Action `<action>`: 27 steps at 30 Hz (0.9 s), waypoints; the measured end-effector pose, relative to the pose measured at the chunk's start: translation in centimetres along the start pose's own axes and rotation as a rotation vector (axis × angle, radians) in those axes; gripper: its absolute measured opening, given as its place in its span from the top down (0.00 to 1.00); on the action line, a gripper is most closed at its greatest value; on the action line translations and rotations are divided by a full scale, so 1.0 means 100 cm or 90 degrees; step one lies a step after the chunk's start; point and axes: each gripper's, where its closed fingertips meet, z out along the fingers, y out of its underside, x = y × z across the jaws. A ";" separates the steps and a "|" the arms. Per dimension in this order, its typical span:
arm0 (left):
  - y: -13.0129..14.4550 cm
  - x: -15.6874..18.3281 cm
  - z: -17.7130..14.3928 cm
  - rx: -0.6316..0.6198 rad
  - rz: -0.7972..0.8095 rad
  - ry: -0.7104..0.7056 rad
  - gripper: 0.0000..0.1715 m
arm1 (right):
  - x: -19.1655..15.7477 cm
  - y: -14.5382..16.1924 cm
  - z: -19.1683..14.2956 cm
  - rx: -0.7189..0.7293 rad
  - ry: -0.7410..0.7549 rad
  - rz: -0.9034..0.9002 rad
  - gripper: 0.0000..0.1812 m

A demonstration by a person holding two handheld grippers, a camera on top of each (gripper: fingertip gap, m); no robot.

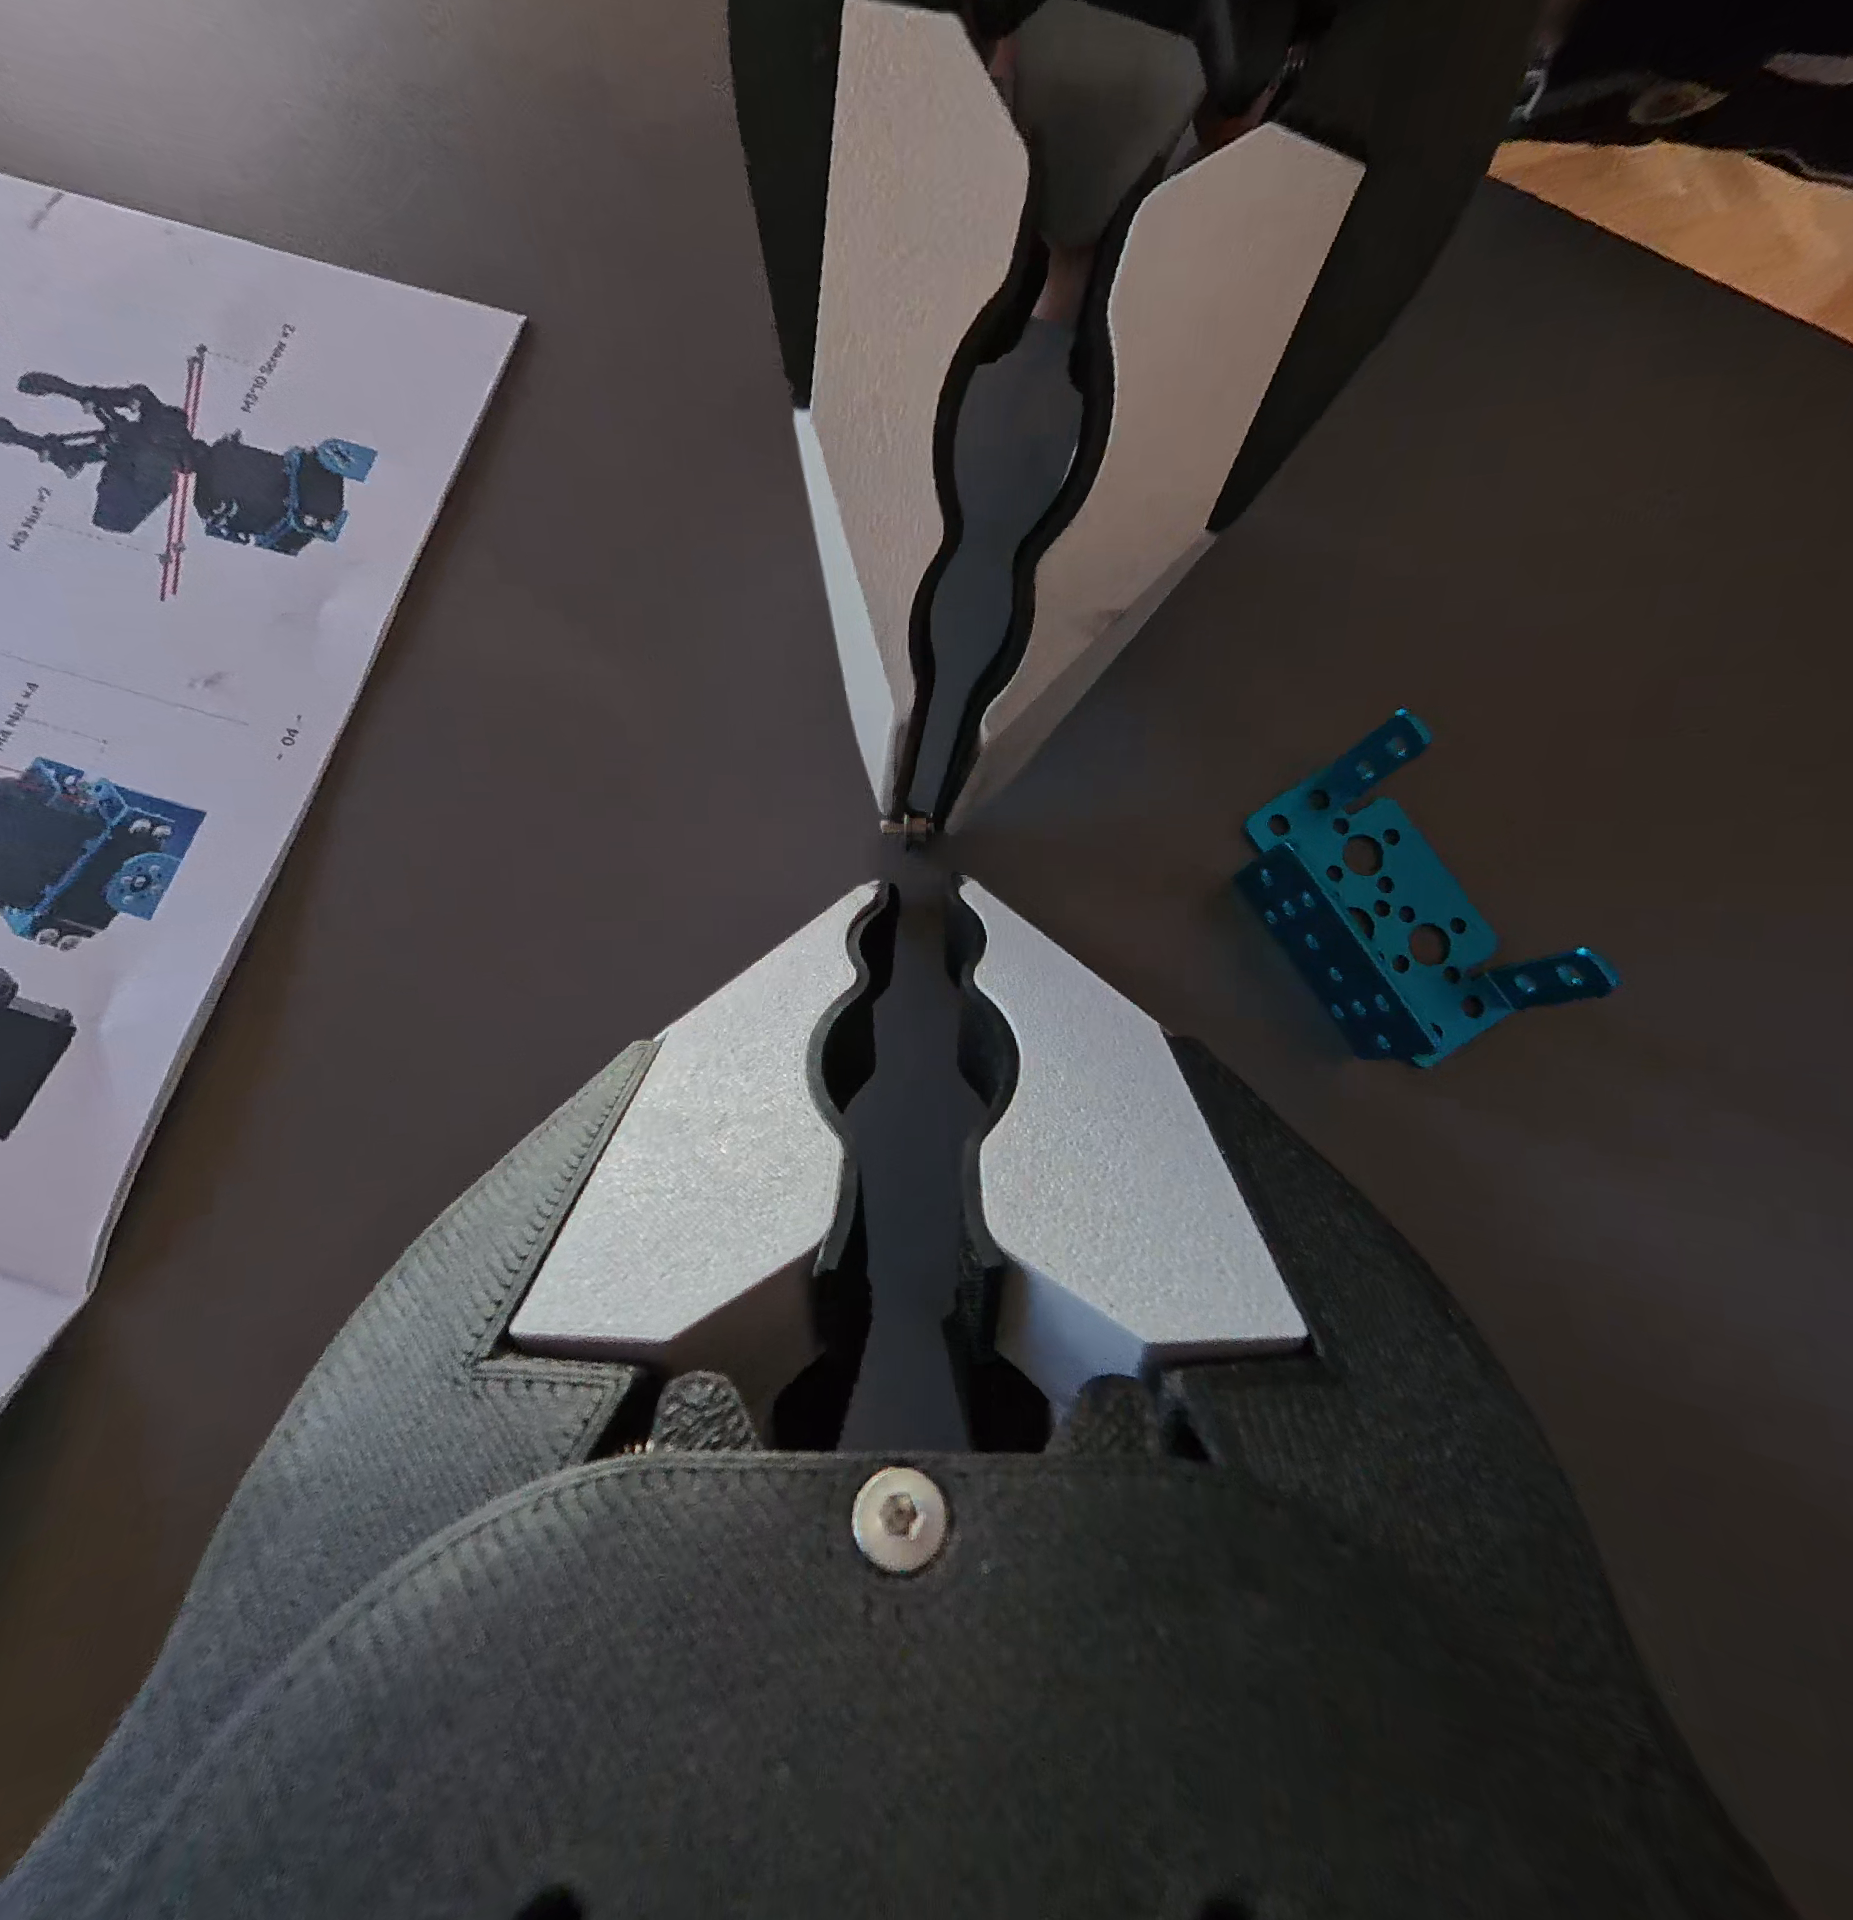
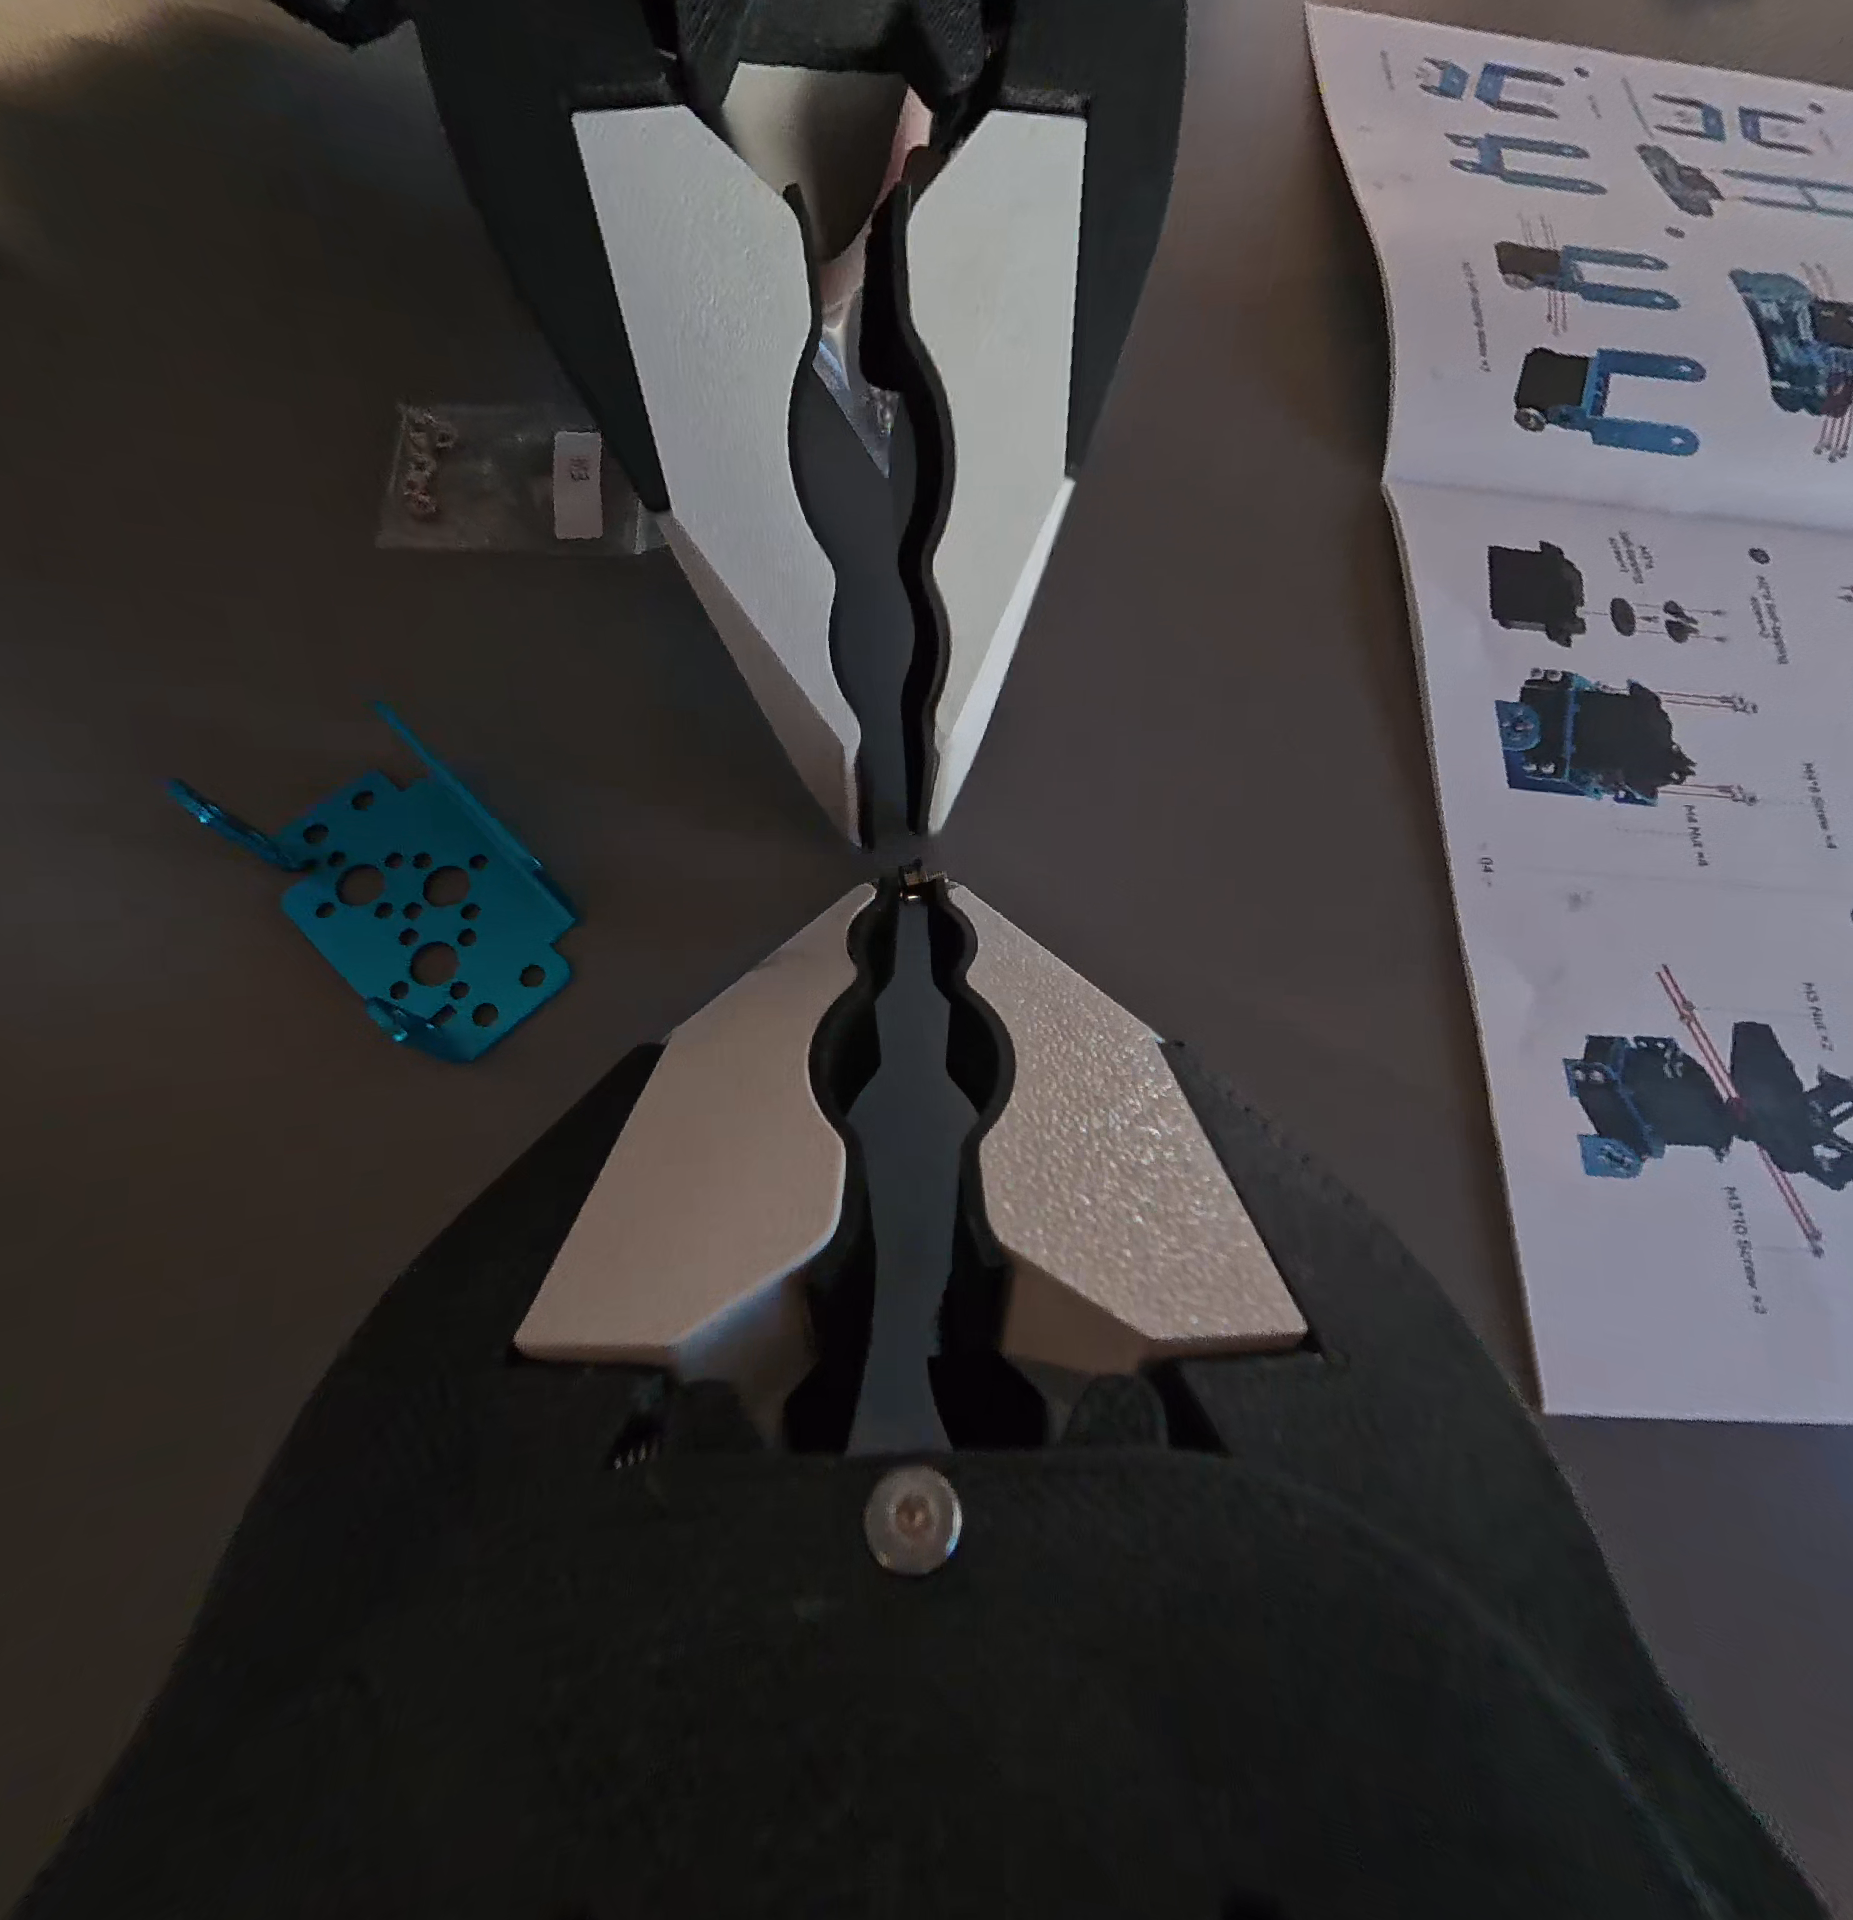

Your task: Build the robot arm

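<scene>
My right gripper [image 2: 911,891] is shut on a small metal fastener [image 2: 911,881], pinched at its very fingertips just above the dark table [image 2: 226,1247]. In the left wrist view the right gripper [image 1: 909,816] comes in from above with the fastener [image 1: 906,828] at its tip. My left gripper [image 1: 920,889] faces it tip to tip, a small gap away. Its jaws are narrowly apart and empty. It shows from above in the right wrist view [image 2: 894,831].
A blue perforated metal bracket [image 1: 1421,914] lies on the table [image 1: 1524,1351] beside the grippers; it also shows in the right wrist view [image 2: 402,914]. A printed assembly sheet [image 1: 174,623] [image 2: 1628,727] lies flat. A small clear bag of hardware [image 2: 486,478] lies farther off. A wooden floor [image 1: 1680,208] shows past the table edge. The tips of both grippers are at nearly the same place. From either gripper's tips it is about 9 centimeters to the blue perforated metal bracket [image 1: 1421,914]. Look for it in the right wrist view [image 2: 366,911] too.
</scene>
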 end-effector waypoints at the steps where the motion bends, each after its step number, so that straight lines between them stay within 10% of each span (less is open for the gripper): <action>1: 0.002 0.000 -0.002 -0.002 -0.002 -0.004 0.95 | 0.000 0.000 -0.001 0.000 0.006 0.009 0.97; 9: 0.004 0.032 -0.032 0.048 -0.031 0.084 0.88 | -0.007 -0.010 -0.025 0.012 0.076 0.094 0.97; 19: 0.003 0.057 -0.034 -0.071 0.253 0.293 0.57 | -0.055 -0.026 -0.066 0.012 0.213 0.196 0.97; 27: 0.001 0.081 -0.014 -0.034 0.272 0.414 0.61 | -0.099 -0.036 -0.075 0.035 0.319 0.285 0.97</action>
